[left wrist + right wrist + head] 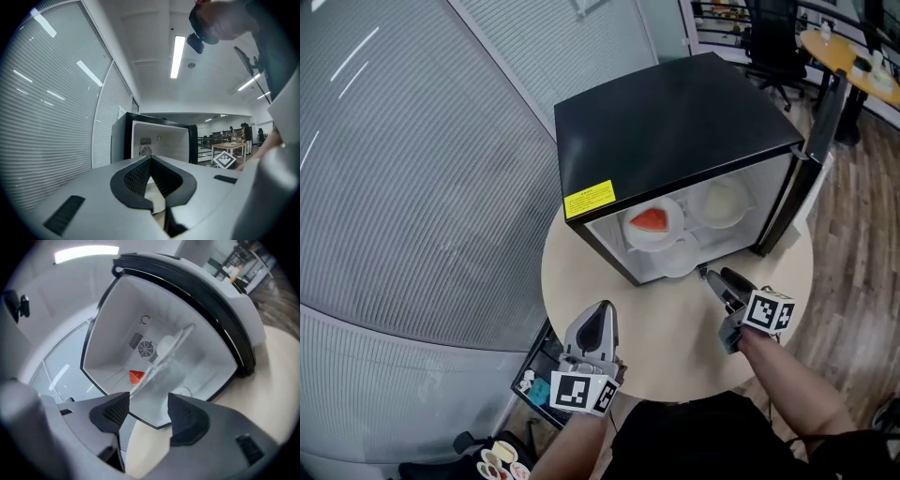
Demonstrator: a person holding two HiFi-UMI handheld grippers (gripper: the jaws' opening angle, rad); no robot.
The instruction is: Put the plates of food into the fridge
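A black mini fridge stands open on a round beige table. On its glass shelf sit a white plate with a red slice and a white plate with pale food. Another white dish lies on the fridge floor. My right gripper is open and empty, just outside the fridge mouth and pointing in. My left gripper is shut on nothing, low over the table's near edge.
The fridge door hangs open at the right. A ribbed glass partition runs along the left. A low rack and dishes of food sit below the table. A yellow table and an office chair stand far right.
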